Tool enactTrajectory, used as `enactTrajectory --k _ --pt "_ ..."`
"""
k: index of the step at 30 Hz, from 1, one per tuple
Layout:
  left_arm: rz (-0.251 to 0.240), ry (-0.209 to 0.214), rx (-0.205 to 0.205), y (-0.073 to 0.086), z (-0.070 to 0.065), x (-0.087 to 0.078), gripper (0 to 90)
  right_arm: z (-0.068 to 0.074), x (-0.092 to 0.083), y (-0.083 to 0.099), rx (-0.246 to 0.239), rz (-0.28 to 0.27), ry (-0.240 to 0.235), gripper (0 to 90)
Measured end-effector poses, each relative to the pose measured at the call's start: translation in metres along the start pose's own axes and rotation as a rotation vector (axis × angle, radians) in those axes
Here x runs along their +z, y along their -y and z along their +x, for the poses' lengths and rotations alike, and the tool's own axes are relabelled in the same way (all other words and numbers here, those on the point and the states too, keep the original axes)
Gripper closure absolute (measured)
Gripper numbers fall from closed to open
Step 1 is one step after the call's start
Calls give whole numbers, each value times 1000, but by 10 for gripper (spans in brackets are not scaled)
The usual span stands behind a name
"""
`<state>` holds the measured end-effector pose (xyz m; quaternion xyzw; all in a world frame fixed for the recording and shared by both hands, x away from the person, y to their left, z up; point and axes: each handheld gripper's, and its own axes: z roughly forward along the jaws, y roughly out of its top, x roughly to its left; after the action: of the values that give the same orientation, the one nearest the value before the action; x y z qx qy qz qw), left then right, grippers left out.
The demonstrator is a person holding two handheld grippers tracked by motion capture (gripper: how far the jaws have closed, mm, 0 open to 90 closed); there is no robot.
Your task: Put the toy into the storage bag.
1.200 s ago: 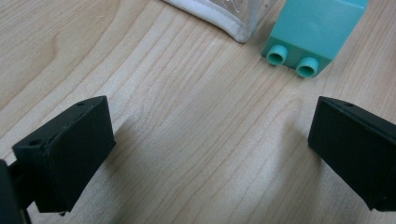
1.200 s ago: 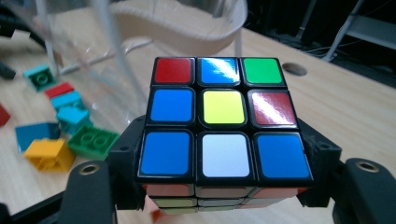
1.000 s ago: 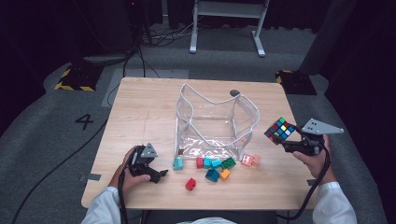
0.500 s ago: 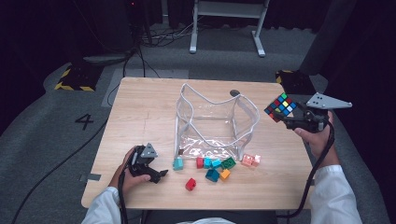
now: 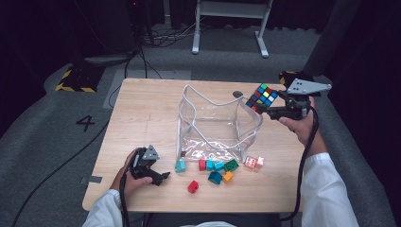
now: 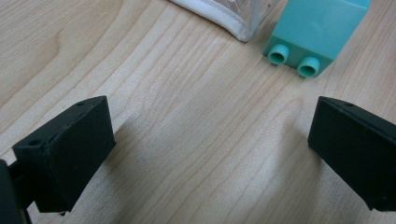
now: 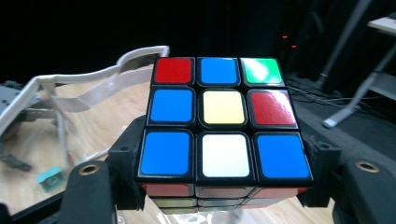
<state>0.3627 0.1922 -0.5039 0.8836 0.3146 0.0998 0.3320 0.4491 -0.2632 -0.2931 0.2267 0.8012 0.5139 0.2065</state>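
Observation:
A scrambled puzzle cube (image 5: 262, 97) (image 7: 223, 122) hangs in the air at the right rim of the clear plastic bag (image 5: 213, 122), with my right gripper (image 5: 267, 109) shut on it from both sides. The bag stands open in the middle of the wooden table (image 5: 142, 113). My left gripper (image 5: 162, 177) (image 6: 210, 154) rests low on the table at the front left, open, with bare wood between its jaws. A teal brick (image 5: 180, 165) (image 6: 317, 32) lies just ahead of it, beside the bag's corner.
Several small bricks lie in front of the bag: red (image 5: 193, 186), teal (image 5: 215, 177), orange (image 5: 228, 176), green (image 5: 231, 164) and a pink pair (image 5: 254, 162). A dark round mark (image 5: 237, 94) sits behind the bag. Dark floor with cables surrounds the table.
My right gripper has lifted the cube up and leftward, from beside the bag's right side to its upper rim. The left gripper has stayed put.

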Motion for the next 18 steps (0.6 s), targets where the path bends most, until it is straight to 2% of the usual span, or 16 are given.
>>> enactTrajectory --k 2,3,6,14,16,18 --pt "1 0 -1 0 0 0 4 3 6 -2 -11 6 -22 338" --pt "1 0 -1 0 0 0 4 7 12 -4 -19 5 -57 338" --pt "1 0 -1 0 0 0 4 9 19 -5 -39 15 -84 338" --pt "1 0 -1 0 0 0 4 21 47 -10 -146 129 -189 338" --pt "1 0 -1 0 0 0 4 23 54 -10 -154 169 -206 338" --pt "1 0 -2 0 0 0 4 25 63 -7 -173 235 -240 338"
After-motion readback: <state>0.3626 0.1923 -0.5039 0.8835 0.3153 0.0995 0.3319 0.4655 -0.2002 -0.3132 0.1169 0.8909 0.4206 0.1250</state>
